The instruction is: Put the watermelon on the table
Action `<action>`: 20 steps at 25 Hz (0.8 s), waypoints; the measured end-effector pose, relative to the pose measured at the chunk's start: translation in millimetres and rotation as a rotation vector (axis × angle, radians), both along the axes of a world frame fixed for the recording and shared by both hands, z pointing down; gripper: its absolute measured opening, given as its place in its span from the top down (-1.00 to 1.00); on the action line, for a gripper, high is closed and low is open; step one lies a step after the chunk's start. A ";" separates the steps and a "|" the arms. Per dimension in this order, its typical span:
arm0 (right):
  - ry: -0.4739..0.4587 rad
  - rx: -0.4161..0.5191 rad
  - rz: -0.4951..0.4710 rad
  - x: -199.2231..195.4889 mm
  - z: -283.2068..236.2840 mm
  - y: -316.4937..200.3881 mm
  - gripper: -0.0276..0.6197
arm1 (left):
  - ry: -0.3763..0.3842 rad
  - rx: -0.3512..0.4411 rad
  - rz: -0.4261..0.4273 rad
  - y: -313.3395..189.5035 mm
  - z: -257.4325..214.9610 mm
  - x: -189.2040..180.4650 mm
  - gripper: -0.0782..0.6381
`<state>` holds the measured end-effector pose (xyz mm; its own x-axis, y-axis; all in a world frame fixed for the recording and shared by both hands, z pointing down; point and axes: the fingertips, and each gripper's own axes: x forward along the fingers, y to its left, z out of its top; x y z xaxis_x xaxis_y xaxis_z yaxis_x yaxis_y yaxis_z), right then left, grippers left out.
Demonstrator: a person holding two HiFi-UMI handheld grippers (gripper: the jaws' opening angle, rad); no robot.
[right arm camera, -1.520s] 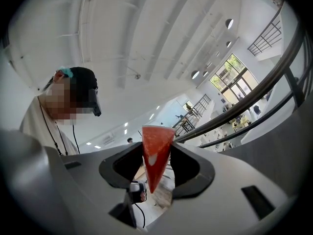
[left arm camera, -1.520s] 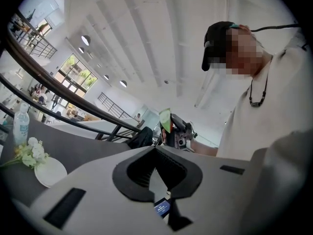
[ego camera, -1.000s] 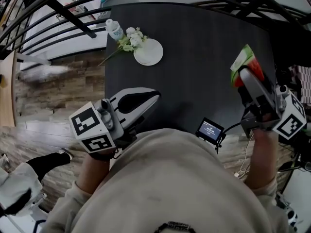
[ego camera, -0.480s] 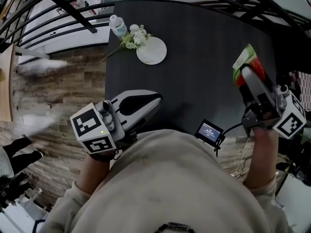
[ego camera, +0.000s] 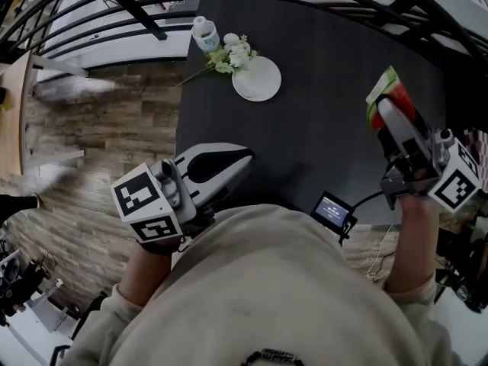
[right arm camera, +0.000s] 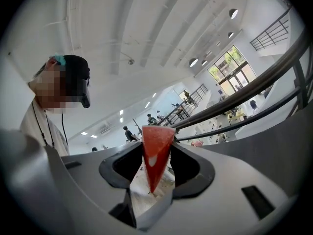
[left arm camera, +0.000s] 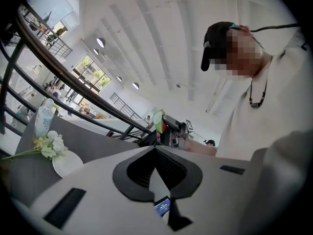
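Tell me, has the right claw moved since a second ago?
Yes. The right claw, holding the watermelon, shifted left, nearer the white plate.

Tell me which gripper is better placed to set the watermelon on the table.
Right. The right gripper holds the watermelon slice between its fingers, seemingly over the right side of the table. The left gripper is shut and empty.
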<state>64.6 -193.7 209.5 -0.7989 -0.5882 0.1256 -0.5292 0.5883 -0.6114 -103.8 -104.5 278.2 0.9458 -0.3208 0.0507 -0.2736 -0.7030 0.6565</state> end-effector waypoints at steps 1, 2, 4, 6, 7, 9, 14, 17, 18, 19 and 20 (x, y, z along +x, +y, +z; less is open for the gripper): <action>0.010 -0.005 0.000 -1.8 4.8 -3.7 0.33 | 0.000 -0.002 -0.003 -2.8 2.3 -1.6 0.78; 0.018 -0.010 0.000 -3.3 10.4 -7.7 0.33 | -0.001 -0.006 -0.005 -5.8 6.0 -2.8 0.78; 0.027 -0.016 -0.005 -5.8 20.9 -15.8 0.33 | -0.005 -0.015 -0.010 -11.4 14.7 -4.4 0.78; 0.034 -0.020 -0.010 -7.2 29.5 -24.0 0.33 | -0.005 -0.025 -0.016 -16.9 22.5 -5.1 0.78; 0.037 -0.023 -0.012 -7.5 33.6 -28.0 0.33 | -0.004 -0.029 -0.018 -19.3 26.0 -5.3 0.78; 0.041 -0.036 -0.012 -7.7 41.8 -35.3 0.33 | -0.004 -0.039 -0.025 -23.6 32.7 -5.8 0.78; 0.056 -0.062 -0.015 -9.7 68.7 -62.7 0.33 | -0.017 -0.077 -0.073 -45.0 57.7 -10.2 0.78; 0.064 -0.090 -0.012 -10.2 82.5 -71.5 0.33 | -0.019 -0.102 -0.076 -47.6 65.6 -10.1 0.78; 0.069 -0.095 -0.014 -10.8 83.1 -72.1 0.33 | -0.017 -0.107 -0.074 -46.0 64.5 -9.2 0.78; 0.072 -0.100 -0.018 -11.7 83.2 -73.3 0.33 | -0.013 -0.110 -0.071 -45.2 63.1 -8.3 0.78; 0.071 -0.104 -0.021 -12.9 83.7 -75.8 0.33 | -0.010 -0.111 -0.070 -45.7 62.6 -7.6 0.78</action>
